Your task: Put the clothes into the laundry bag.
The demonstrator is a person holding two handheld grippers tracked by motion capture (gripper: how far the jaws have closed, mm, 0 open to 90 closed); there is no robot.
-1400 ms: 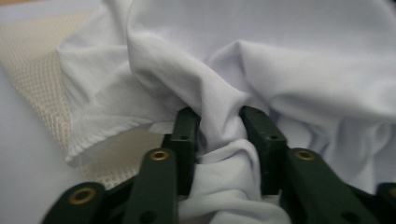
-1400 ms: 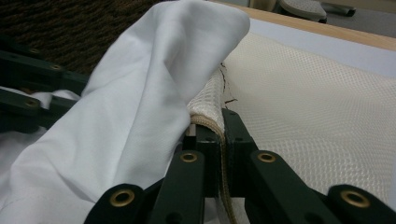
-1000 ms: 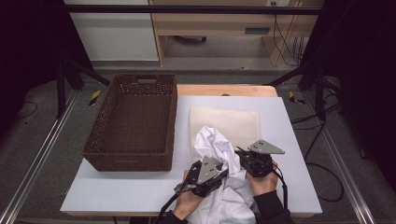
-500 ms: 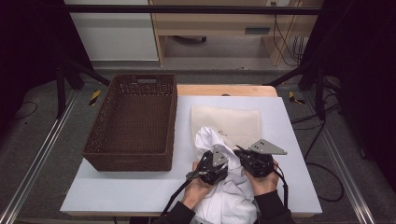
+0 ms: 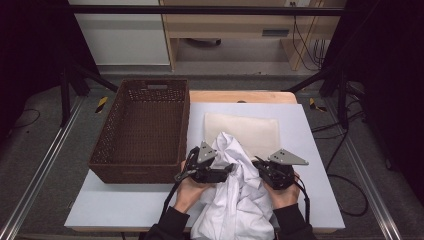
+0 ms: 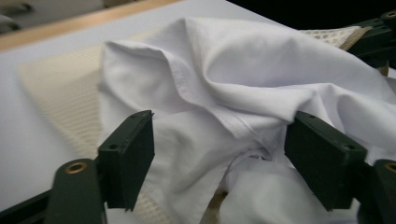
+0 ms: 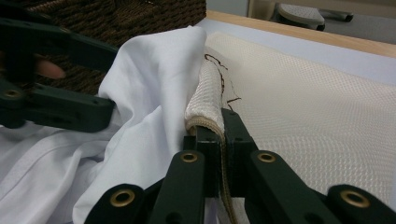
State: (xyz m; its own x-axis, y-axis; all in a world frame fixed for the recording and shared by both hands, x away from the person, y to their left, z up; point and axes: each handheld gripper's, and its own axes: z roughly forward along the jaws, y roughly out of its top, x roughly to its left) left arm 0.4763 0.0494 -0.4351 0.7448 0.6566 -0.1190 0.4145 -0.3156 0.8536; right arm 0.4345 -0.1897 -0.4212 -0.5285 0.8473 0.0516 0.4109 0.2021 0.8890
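White surface [image 5: 125, 210] is carrying a white garment [image 5: 240, 200]; left tool [image 6: 219, 158] has just been opening, jaws standing wide around it; right tool [image 7: 223, 140] is clamping a cream mesh cloth [image 7: 303, 102].

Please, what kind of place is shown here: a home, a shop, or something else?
Probably a lab or a recording workstation, not a home. A white table stands in a dark frame with metal rails on the floor, loose cables lie around it, and a person works a white garment with hand-held tongs.
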